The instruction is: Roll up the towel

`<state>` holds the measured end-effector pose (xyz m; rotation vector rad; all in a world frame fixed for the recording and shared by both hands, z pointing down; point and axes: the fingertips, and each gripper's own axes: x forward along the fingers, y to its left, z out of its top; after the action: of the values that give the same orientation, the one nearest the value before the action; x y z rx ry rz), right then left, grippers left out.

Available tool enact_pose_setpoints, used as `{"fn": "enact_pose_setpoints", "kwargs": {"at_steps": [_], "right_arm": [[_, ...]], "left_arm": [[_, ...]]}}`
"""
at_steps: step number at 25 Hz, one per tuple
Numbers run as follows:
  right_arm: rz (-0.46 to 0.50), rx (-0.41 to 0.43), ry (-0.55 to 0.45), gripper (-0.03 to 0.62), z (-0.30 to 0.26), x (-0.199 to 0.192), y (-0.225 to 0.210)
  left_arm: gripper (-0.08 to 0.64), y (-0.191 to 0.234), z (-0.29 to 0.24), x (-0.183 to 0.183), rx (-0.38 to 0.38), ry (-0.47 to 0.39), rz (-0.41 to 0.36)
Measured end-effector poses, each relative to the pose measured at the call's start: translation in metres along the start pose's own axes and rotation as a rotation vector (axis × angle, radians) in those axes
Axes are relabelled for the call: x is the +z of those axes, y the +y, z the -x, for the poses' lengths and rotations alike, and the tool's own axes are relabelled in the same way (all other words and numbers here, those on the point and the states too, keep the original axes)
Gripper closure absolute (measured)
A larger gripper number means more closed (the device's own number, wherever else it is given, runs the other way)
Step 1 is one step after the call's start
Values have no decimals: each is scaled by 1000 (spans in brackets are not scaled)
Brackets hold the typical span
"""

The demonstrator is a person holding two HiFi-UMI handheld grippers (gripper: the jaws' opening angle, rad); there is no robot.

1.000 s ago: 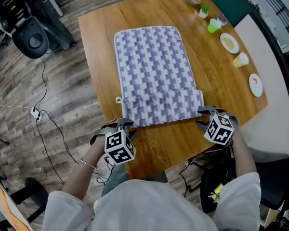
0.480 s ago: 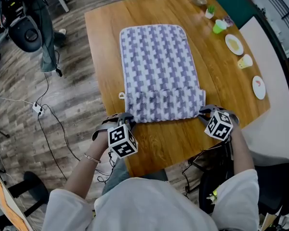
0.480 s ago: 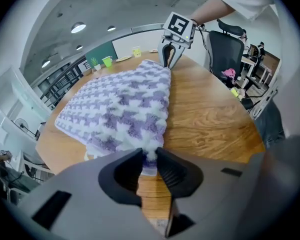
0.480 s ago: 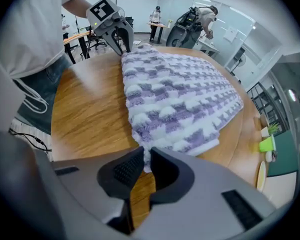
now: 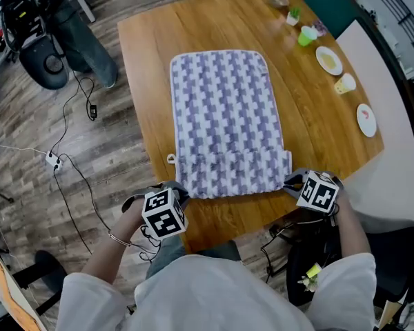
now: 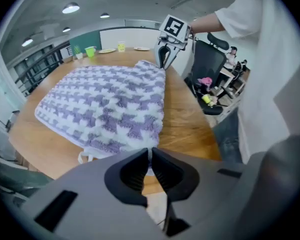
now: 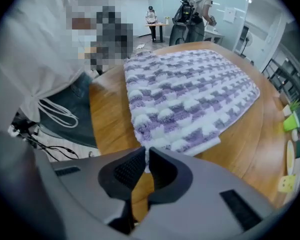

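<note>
A purple-and-white checked towel [image 5: 224, 116] lies flat on the wooden table [image 5: 152, 47], its near end folded over into a band. My left gripper [image 5: 179, 191] is at the band's near left corner and my right gripper [image 5: 290, 181] is at its near right corner. Both sets of jaws have just been closing and now pinch the towel's edge. In the left gripper view the left gripper [image 6: 150, 155] nips white fringe of the towel [image 6: 110, 101], with the right gripper [image 6: 163, 59] beyond. The right gripper view shows its jaws [image 7: 146, 157] shut on the towel [image 7: 190, 91] corner.
Small plates [image 5: 328, 61] and a green cup [image 5: 306, 37] sit at the table's far right edge. A white table [image 5: 393, 171] adjoins on the right. On the floor at left are cables [image 5: 69, 178], an office chair [image 5: 52, 64] and a standing person's legs [image 5: 79, 33].
Both grippers have shut on the folded band's near corners and drawn back a little toward me. A person has walked into view at upper left.
</note>
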<state>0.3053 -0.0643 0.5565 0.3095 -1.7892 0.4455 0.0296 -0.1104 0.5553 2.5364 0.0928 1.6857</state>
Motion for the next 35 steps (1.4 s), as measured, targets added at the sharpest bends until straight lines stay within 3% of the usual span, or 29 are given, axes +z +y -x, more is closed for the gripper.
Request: {"fn": "enact_pose_setpoints", "kwargs": {"at_steps": [3,5,9,17,21,26,32,35], "right_arm": [[-57,78,-31,569,57,30,18],[-74,67,-74,569,71,39,-12],[-71,-2,-125,569,74,49,-80],[-104,-166,-159,571,81,90,-148],[-159,-203,-148,571,56,91,-163],[-212,-215,-114,569,37,93,-227],[-300,-308,-179,520,39,82,-257],[-337,-348,-240,494,57,79,-260]], "left_arm": [[533,-3,57,4,-57,-34,-9],[534,27,63,15,-43,-58,3],[532,90,58,35,12,-94,6],[532,166,67,33,146,-123,85],[531,182,49,24,177,-120,144],[521,243,27,36,220,-116,203],[491,269,18,42,253,-170,307],[443,272,35,43,247,-218,359]]}}
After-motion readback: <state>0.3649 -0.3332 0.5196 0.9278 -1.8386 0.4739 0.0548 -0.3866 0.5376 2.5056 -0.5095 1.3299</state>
